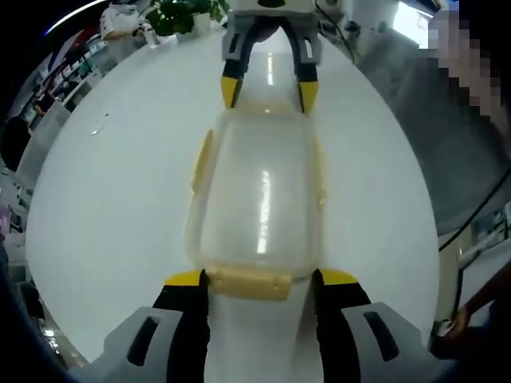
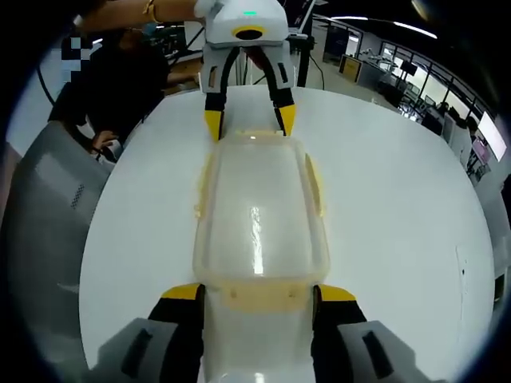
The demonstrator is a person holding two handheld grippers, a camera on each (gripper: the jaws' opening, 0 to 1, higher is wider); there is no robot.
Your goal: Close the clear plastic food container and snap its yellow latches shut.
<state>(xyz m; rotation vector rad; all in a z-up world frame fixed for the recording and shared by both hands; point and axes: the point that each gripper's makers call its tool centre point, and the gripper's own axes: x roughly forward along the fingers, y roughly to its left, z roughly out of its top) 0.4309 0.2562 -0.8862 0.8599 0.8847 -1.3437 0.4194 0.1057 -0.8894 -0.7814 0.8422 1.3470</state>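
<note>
A clear plastic container [image 1: 259, 199] [image 2: 257, 211] lies lengthwise on the white table with its lid resting on top. Yellow latches run along its long sides [image 1: 201, 163] [image 2: 314, 185] and stand out a little from the walls. Another yellow latch [image 1: 249, 281] sits at the near end, between the jaws of my left gripper [image 1: 259, 279], which is open and straddles that end. At the opposite end my right gripper [image 2: 259, 292] [image 1: 269, 94] is open around that end's latch [image 2: 259, 295]. The left gripper [image 2: 249, 121] also appears at the far end in the right gripper view.
The round white table [image 1: 112, 207] [image 2: 399, 199] has bare surface on both sides of the container. A person [image 2: 120, 72] stands at its edge behind the left gripper. A grey chair [image 2: 44, 215] stands close by, and a potted plant [image 1: 180, 12] sits at the far side.
</note>
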